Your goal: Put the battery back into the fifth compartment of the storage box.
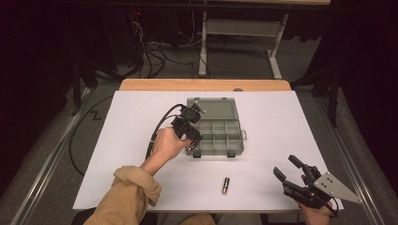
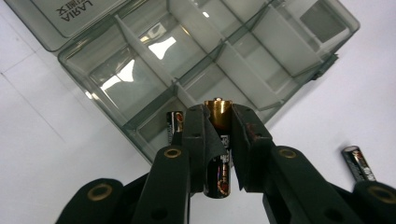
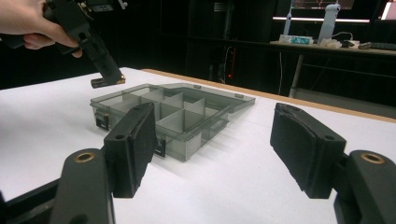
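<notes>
The left hand-held gripper (image 2: 218, 126) clamps a battery (image 2: 218, 154) above the open organizer box (image 2: 140, 79), seemingly to drop it into a compartment, while the right hand-held gripper (image 3: 212, 140) waits open.

From above the near edge we look forward and down on the white table (image 1: 141, 122). Our left gripper view hangs close over the clear grey plastic compartment box (image 2: 140, 70); our right views it low, farther off.
</notes>
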Demonstrator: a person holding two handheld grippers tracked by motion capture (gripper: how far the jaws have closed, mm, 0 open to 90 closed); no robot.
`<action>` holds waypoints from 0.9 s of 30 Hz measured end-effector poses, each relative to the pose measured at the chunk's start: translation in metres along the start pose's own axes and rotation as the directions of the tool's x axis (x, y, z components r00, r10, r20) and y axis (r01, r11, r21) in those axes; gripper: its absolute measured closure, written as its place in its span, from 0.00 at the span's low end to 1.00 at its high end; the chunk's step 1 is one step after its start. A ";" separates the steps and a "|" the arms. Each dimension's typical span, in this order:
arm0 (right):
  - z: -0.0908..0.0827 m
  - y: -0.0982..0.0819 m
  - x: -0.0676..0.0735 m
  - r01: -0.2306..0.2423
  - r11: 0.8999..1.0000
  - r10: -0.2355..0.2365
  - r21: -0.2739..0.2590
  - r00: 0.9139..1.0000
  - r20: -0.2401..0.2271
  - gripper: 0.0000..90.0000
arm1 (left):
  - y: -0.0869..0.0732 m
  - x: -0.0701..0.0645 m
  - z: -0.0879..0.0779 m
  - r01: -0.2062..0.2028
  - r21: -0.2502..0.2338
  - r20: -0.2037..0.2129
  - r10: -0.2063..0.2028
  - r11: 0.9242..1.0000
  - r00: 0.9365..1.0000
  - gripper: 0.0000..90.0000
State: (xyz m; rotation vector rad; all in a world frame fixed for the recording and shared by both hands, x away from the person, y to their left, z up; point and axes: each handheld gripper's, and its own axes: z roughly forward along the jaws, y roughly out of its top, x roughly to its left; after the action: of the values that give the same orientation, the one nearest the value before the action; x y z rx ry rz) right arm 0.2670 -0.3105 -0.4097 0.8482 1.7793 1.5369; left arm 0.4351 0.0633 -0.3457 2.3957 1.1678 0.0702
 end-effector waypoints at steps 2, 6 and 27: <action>0.000 0.000 0.000 -0.002 1.000 0.002 0.000 1.000 0.001 0.37 | 0.001 0.001 0.001 0.004 0.002 -0.003 -0.004 1.000 1.000 0.85; 0.000 0.000 0.000 -0.001 1.000 0.001 0.000 1.000 0.000 0.37 | 0.001 0.003 0.005 0.007 0.009 -0.011 -0.007 1.000 1.000 0.85; 0.000 0.000 -0.001 -0.005 1.000 0.005 -0.003 1.000 0.001 0.37 | 0.004 0.009 0.019 0.021 0.047 -0.044 -0.019 0.999 0.999 0.85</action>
State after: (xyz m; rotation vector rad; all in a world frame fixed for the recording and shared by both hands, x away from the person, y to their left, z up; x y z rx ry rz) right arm 0.2672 -0.3112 -0.4095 0.8522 1.7752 1.5415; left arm 0.4487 0.0603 -0.3622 2.4347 1.2267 0.0898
